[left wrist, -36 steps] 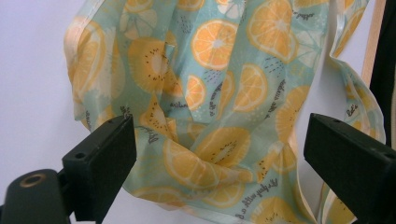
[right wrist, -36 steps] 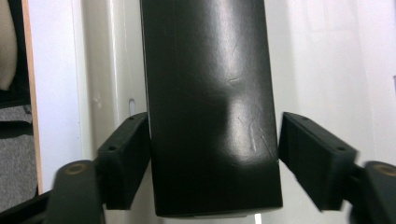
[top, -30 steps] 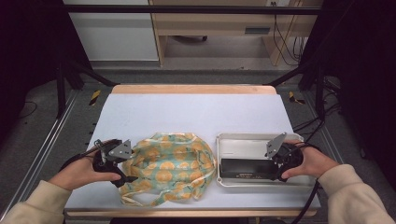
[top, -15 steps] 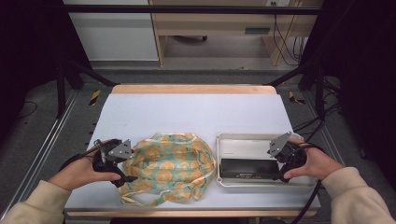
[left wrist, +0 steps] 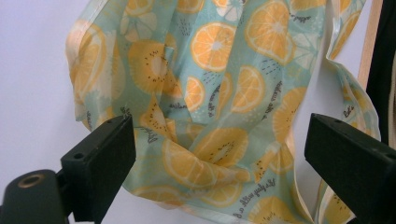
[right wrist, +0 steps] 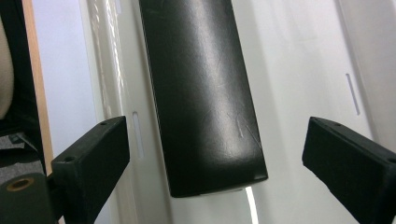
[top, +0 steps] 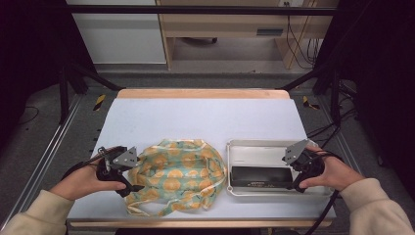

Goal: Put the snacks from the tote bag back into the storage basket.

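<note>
Both tools gape: right tool (top: 296,185) over black case (right wrist: 201,93), probably clear.

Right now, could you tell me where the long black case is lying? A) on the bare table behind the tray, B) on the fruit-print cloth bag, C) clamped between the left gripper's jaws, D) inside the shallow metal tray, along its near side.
D: the high view shows the black case lying inside the metal tray along its near side, and the right gripper stands open over it, jaws clear of its sides.
</note>
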`<state>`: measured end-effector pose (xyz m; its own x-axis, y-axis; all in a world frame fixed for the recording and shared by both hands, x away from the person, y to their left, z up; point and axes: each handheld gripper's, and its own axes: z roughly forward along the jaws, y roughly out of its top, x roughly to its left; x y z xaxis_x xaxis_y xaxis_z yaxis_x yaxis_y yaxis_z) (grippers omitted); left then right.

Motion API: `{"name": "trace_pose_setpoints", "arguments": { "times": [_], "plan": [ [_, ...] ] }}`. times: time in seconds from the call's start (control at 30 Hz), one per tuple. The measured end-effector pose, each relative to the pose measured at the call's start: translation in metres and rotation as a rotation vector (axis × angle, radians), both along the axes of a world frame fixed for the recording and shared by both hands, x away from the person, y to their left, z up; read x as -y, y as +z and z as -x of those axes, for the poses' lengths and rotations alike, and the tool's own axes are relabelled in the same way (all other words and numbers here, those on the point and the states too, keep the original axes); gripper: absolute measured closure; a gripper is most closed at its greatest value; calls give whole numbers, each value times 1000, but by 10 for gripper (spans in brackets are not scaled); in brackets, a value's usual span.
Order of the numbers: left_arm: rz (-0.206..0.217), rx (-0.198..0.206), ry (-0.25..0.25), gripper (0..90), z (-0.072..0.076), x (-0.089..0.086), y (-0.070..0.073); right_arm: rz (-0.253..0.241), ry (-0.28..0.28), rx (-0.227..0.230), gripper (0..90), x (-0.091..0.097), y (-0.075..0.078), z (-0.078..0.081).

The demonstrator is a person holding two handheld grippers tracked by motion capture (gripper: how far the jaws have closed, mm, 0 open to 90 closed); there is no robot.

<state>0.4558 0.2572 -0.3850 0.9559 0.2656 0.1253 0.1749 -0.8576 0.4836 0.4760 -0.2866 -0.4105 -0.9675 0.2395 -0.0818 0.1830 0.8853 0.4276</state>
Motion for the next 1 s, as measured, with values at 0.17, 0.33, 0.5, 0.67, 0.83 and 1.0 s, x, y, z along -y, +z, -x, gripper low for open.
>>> {"name": "trace_pose_setpoints", "arguments": {
  "times": [0.17, 0.33, 0.5, 0.67, 0.83, 1.0],
  "plan": [
    [6, 5, 4, 88, 0, -2, 2, -31, -19, 16, 75, 3, 6, 5],
    [11, 10, 4, 88, 1, -3, 4, -96, -59, 51, 81, 7, 18, 12],
    [15, 19, 10, 88, 2, -5, 6, -158, -131, 90, 96, 6, 30, 17],
    [46, 33, 25, 88, 4, -7, 13, -250, -250, 145, 111, 1, 50, 21],
    [56, 56, 55, 79, 5, -8, 18, -345, -358, 196, 106, -5, 65, 25],
    [89, 75, 100, 71, 6, -11, 22, -419, -501, 210, 91, -13, 79, 29]
  ]
}}
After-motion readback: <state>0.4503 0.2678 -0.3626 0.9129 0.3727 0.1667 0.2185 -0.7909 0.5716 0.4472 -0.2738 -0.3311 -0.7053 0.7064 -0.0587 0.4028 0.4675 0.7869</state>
